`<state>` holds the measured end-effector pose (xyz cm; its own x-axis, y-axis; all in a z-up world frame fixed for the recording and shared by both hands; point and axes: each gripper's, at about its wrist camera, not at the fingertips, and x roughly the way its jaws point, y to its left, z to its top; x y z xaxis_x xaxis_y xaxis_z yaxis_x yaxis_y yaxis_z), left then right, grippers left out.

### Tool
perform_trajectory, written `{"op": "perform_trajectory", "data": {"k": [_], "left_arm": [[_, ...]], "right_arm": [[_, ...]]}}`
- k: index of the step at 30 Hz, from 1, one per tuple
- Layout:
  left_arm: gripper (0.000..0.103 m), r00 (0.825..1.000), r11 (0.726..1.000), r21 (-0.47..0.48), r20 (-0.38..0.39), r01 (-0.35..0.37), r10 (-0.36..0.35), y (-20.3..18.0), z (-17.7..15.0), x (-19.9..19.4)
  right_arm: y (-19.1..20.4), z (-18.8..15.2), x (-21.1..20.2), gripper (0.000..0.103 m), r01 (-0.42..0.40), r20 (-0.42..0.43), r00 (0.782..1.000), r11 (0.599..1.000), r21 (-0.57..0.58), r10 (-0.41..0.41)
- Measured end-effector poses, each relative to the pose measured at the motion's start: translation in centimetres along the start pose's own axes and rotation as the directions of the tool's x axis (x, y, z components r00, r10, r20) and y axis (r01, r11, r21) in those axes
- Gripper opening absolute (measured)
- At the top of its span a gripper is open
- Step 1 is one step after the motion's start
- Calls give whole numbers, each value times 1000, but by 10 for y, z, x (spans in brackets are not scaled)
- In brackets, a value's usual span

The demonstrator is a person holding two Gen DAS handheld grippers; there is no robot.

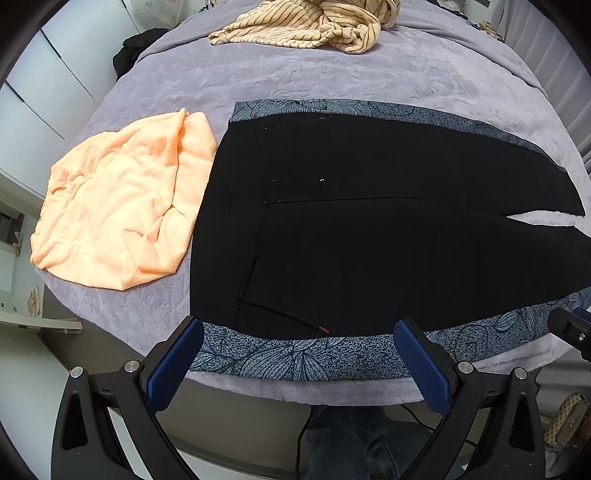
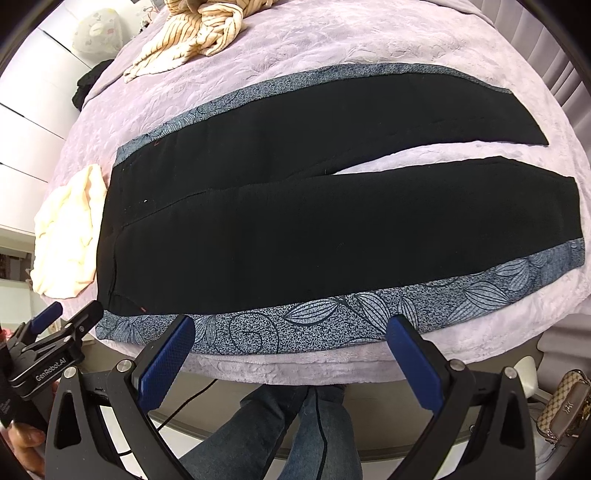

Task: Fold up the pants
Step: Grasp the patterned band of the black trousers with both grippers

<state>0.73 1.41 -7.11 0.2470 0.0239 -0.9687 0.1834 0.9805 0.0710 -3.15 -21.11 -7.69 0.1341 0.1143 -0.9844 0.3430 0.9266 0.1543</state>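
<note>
Currently both grippers hover at the near edge of the bed, holding nothing. Left gripper (image 1: 299, 334): jaws spread wide, blue pads (image 1: 173, 363) clear of the fabric, sitting over the near waist corner of the pants (image 1: 369, 240). Right gripper (image 2: 291, 330): same, jaws wide apart, pads (image 2: 415, 363) above the near patterned stripe further along the leg.

Pants are black with a grey-blue leaf-print stripe (image 2: 332, 321) down each outer side. They lie flat and unfolded across the lilac bed cover (image 2: 332, 44), waistband to the left, legs running right. Legs touch near the crotch and split apart toward the hems, with a wedge of cover showing between them. Near stripe runs close along the bed's front edge.

Peach towel (image 1: 122, 206) sits crumpled just beside the waistband, its edge touching the black fabric. Cream striped garment (image 1: 314, 26) is bunched at the far side of the bed, well apart from the pants.

Person's jeans-clad legs (image 2: 273, 424) show below the bed edge. Woven patterned bag (image 2: 565, 406) on the floor at right.
</note>
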Motion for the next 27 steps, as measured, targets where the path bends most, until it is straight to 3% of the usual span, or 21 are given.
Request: {"op": "perform_trajectory", "data": {"k": [7,9,11,13,14,15,16,19,22,27], "left_arm": [[103,1000,1000,-10,3,22,-22,-7,-1,24],[103,999,999,-19,10,50,-50,-7,-2,29],[103,995,995,-37,18,98,-97,-5,-4,33],[103,988,986,-64,27,154,-153,1,-8,35],[103,984,981,-76,32,179,-177,4,-12,36],[103,982,978,-83,35,190,-188,7,-15,36],[103,980,976,-87,38,199,-197,10,-18,37],[103,977,974,-84,41,212,-209,17,-28,38],[103,977,973,-88,27,213,-212,22,-36,40],[103,979,973,-104,2,205,-206,27,-44,45]], "right_arm": [[-10,-1,20,103,-79,6,997,997,25,79],[-17,-4,25,103,-154,18,988,987,47,154],[-29,-9,29,103,-264,38,964,962,76,261],[-44,-16,37,92,-362,50,932,925,117,358],[-54,-22,45,74,-403,43,915,903,151,401],[-64,-26,52,64,-433,34,900,881,188,435],[-76,-32,60,63,-455,33,887,859,237,461],[-109,-48,72,63,-466,75,879,815,344,471],[-134,-62,82,63,-503,124,856,752,426,503],[-135,-66,87,63,-517,129,846,735,439,517]]}}
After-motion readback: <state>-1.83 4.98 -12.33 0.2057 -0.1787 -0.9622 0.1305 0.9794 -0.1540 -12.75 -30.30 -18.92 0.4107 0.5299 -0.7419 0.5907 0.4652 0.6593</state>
